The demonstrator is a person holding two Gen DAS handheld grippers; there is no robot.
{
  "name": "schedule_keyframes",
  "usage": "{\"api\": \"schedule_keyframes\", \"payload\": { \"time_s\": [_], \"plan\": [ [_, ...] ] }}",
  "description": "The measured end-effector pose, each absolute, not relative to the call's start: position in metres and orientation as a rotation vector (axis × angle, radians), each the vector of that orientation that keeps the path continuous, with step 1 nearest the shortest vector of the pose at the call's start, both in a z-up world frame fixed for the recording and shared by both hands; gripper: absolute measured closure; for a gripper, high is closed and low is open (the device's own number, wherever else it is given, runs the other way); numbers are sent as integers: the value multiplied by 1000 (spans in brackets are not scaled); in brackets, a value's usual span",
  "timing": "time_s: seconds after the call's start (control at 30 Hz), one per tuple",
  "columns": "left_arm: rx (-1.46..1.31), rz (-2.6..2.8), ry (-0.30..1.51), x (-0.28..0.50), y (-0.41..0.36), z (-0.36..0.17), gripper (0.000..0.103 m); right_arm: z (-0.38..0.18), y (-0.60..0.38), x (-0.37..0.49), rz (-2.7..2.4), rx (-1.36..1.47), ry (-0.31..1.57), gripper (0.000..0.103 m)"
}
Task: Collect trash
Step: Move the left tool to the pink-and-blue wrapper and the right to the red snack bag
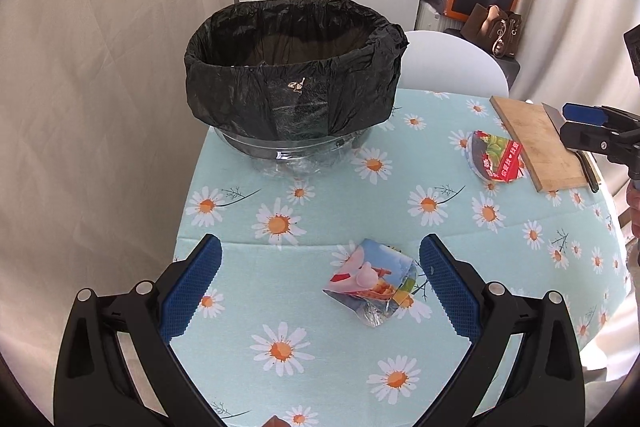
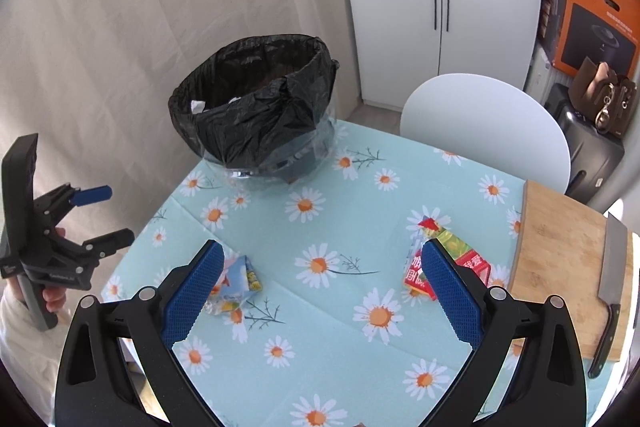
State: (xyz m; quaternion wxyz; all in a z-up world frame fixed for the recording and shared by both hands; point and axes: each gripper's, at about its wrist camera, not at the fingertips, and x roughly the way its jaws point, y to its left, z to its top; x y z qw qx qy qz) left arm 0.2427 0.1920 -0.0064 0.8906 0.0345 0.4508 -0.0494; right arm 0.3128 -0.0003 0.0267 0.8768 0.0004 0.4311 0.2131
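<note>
A bin with a black liner (image 1: 294, 67) stands at the table's far left; it also shows in the right wrist view (image 2: 256, 107). A crumpled blue snack wrapper (image 1: 372, 281) lies on the daisy tablecloth between my left gripper's (image 1: 320, 267) open fingers, nearer the right one. The wrapper also shows in the right wrist view (image 2: 236, 283). A red and green wrapper (image 1: 496, 161) lies beside the cutting board. In the right wrist view this wrapper (image 2: 460, 259) sits partly behind the right finger of my open, empty right gripper (image 2: 320, 267). The left gripper (image 2: 102, 215) shows there, open.
A wooden cutting board (image 2: 568, 267) with a cleaver (image 2: 612, 287) on it lies at the table's right edge. A white chair (image 2: 488, 127) stands behind the table. Curtains hang on the left. Boxes and a brown bag (image 1: 500, 31) are stacked at the back right.
</note>
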Motion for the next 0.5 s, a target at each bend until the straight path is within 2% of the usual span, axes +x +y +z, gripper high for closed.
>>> {"api": "schedule_keyframes", "payload": {
  "time_s": [0.5],
  "plan": [
    [42, -75, 1025, 199, 134, -47, 6, -17, -58, 283, 475, -25, 952, 8]
  ]
}}
